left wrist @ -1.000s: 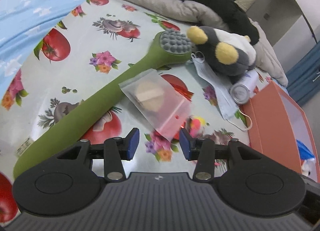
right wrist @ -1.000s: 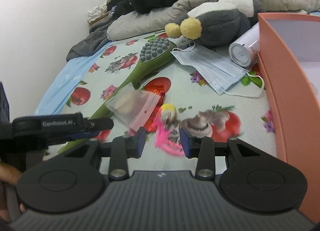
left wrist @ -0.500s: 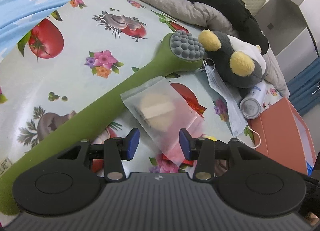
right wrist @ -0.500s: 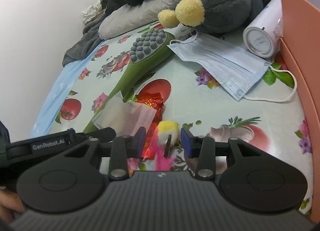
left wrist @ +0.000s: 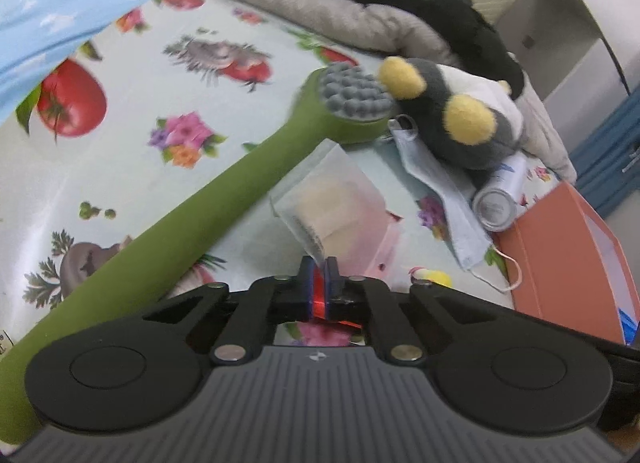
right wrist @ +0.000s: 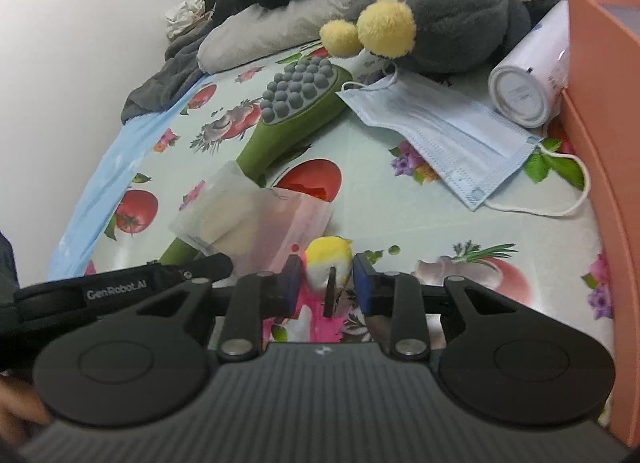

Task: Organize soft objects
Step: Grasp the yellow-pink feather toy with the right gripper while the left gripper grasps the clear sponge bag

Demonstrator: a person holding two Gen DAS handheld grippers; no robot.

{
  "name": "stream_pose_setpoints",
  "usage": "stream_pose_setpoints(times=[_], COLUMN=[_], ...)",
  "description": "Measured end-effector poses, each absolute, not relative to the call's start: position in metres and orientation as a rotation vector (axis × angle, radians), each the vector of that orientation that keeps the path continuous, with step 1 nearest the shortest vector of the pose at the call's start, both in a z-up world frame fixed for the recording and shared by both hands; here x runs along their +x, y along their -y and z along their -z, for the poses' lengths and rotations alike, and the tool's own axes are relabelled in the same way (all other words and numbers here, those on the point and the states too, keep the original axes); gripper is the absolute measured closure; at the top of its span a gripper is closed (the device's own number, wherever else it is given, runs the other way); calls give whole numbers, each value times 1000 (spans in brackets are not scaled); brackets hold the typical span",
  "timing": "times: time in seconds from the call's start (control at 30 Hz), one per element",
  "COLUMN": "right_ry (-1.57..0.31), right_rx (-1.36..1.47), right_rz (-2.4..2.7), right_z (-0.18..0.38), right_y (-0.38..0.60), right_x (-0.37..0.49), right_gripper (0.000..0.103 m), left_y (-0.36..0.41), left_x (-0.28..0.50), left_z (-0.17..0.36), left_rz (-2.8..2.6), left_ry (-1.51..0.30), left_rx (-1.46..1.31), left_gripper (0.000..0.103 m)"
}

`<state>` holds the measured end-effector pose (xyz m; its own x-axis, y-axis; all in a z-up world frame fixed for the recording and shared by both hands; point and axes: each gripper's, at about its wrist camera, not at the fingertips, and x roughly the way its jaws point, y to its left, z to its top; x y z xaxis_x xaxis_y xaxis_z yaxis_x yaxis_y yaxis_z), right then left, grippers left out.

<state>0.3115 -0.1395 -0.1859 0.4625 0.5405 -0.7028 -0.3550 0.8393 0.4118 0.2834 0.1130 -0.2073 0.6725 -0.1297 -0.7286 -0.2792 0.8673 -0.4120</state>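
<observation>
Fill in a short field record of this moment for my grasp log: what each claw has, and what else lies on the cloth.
left claw: shut on clear pouch, corner lifted
right claw: jaws just closing around pink-and-yellow toy; grip not certain
surface: fruit-print cloth
nearby: green massager, face mask, plush toy, white can
bin: orange box, at right

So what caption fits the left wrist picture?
Left fingers pinch a frosted pouch beside a green massage brush.

I see a plain white wall [right wrist: 80,63] beside my bed. The bed has a sheet with tomatoes and flowers [left wrist: 132,167]. A grey cabinet [left wrist: 556,23] stands behind.
</observation>
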Motion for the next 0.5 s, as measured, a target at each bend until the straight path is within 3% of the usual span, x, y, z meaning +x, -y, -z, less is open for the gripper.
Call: stream_pose_setpoints(times=[0.5], right_ry=[-918], right_rx=[144], right_rz=[-464], right_z=[165], right_y=[188], right_x=[243], right_gripper=[72], left_y=[-81], left_x=[210], left_z=[177], left_rz=[-33], left_ry=[-815], left_rx=[-558], left_gripper=[102])
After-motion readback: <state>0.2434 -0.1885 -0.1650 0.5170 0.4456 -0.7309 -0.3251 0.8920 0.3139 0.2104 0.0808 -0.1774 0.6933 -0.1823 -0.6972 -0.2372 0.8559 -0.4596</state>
